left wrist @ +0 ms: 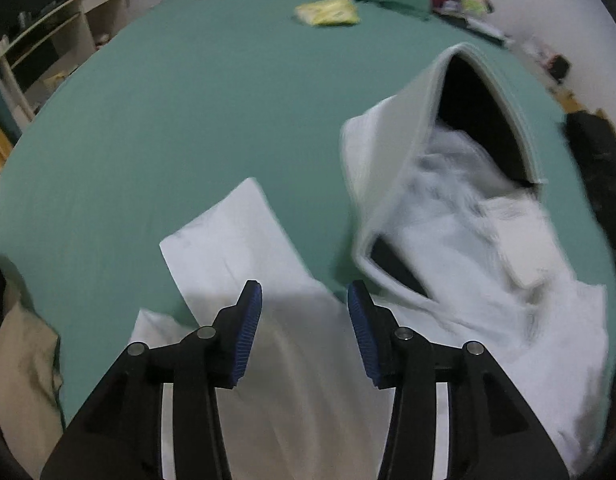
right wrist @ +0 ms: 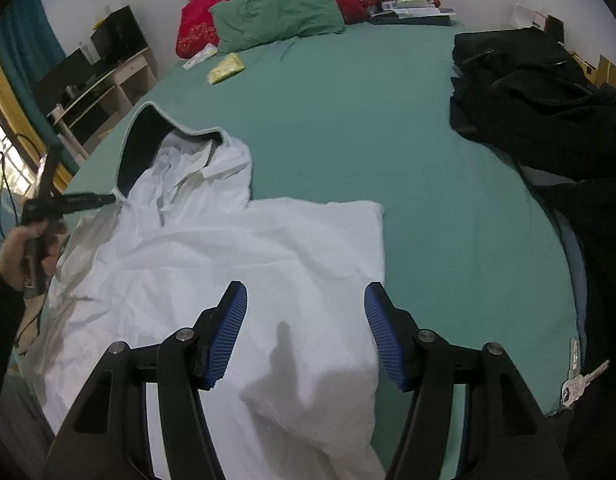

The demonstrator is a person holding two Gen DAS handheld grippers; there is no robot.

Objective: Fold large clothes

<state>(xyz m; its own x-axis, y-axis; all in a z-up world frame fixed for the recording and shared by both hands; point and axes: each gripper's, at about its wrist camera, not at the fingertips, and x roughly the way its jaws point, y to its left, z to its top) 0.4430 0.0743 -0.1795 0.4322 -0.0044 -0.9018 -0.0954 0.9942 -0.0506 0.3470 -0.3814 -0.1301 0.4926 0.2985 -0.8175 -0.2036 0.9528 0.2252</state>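
On the green bed sheet (right wrist: 348, 128) lies a white hooded garment (right wrist: 235, 264), spread flat near the foot of the bed with one sleeve folded in along its right side; no brand or writing can be read on it, and the print on the yellow packet (right wrist: 226, 68) by the pillows is too blurred to make out; the cloth is thin, smooth and faintly creased, its hood (right wrist: 147, 140) lined in dark fabric and edged with a pale band, a white collar showing inside the neck opening; the left gripper (left wrist: 304, 312) hovers over the sleeve end of the garment with its ribbed blue pads (left wrist: 247, 336) spread apart and holding nothing; the right gripper (right wrist: 305, 316) hangs above the garment's lower part, its pads likewise wide apart and empty; a black garment (right wrist: 528, 92) lies heaped at the sheet's right edge; a green pillow (right wrist: 279, 12) rests on a red one (right wrist: 199, 20) at the head.
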